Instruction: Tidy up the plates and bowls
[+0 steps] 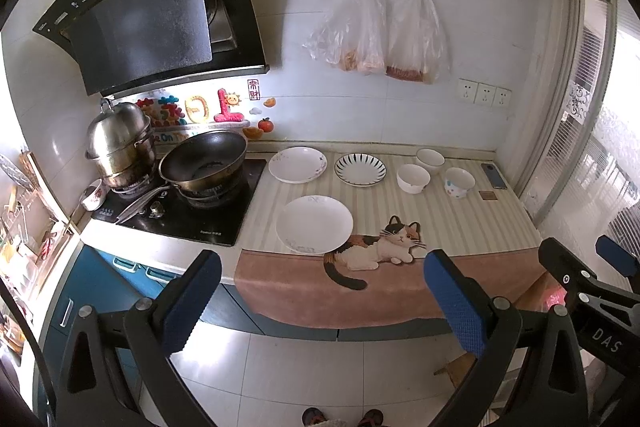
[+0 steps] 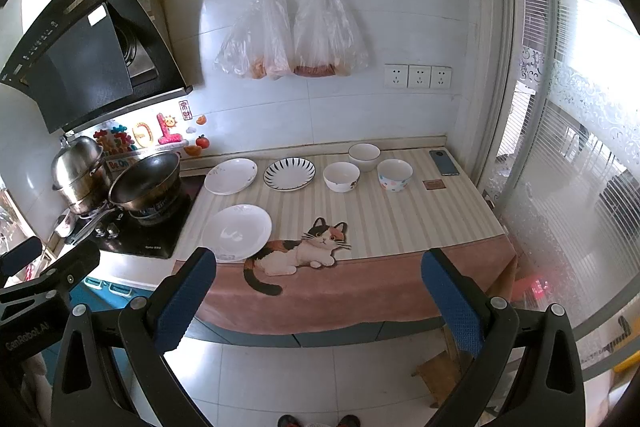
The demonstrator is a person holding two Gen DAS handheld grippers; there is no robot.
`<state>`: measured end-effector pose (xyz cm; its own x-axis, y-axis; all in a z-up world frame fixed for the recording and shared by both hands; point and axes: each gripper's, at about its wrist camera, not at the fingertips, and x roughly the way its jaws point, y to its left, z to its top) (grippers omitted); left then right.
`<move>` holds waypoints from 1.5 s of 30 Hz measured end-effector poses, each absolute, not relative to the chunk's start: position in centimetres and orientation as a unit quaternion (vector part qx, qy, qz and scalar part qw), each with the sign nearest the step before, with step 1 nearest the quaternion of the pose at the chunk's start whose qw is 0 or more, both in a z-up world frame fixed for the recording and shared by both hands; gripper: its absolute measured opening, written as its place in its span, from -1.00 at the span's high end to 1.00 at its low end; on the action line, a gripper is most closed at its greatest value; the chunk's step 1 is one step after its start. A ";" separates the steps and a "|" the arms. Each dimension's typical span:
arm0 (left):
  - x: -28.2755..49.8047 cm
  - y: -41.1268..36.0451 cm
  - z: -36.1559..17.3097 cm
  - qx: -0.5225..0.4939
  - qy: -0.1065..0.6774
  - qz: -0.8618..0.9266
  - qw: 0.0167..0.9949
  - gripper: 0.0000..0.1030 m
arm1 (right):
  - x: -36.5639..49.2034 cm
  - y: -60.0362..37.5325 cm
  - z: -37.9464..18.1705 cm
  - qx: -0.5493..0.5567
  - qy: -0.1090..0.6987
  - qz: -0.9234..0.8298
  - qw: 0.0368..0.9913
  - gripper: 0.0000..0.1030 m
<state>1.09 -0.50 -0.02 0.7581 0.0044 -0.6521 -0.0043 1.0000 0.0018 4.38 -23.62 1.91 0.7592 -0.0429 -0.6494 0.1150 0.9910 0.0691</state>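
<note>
The black plastic left gripper [image 1: 322, 301] and right gripper [image 2: 318, 297] are showing blue textured fingers [image 1: 191, 303], silver screws and white lettering; the person is wearing dark sandals [image 1: 342, 417].

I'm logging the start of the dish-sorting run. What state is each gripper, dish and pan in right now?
left gripper: open, empty, short of the counter
right gripper: open, empty
near white plate: flat, empty, unstacked
floral plate: flat, empty
striped plate: flat, empty
three bowls: upright, separate, unstacked
wok: on the burner, uncovered
steel pot: lidded
</note>
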 end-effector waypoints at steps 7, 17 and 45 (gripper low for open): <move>1.0 -0.4 0.0 0.000 0.348 0.002 0.938 -1.00 | 4.3 -23.6 1.9 0.053 0.343 -0.042 0.937 -1.00; 0.9 -0.4 0.0 0.000 0.347 0.002 0.938 -1.00 | 4.4 -23.8 1.6 0.055 0.343 -0.041 0.937 -1.00; 1.7 -0.1 0.4 -0.001 0.348 0.000 0.938 -1.00 | 4.7 -23.5 2.0 0.055 0.342 -0.042 0.937 -1.00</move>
<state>1.73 -0.12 0.42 0.7583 -0.0016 -0.6519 -0.0004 1.0000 -0.0029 4.69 -23.54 1.95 0.7624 -0.0408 -0.6458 0.1160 0.9905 0.0743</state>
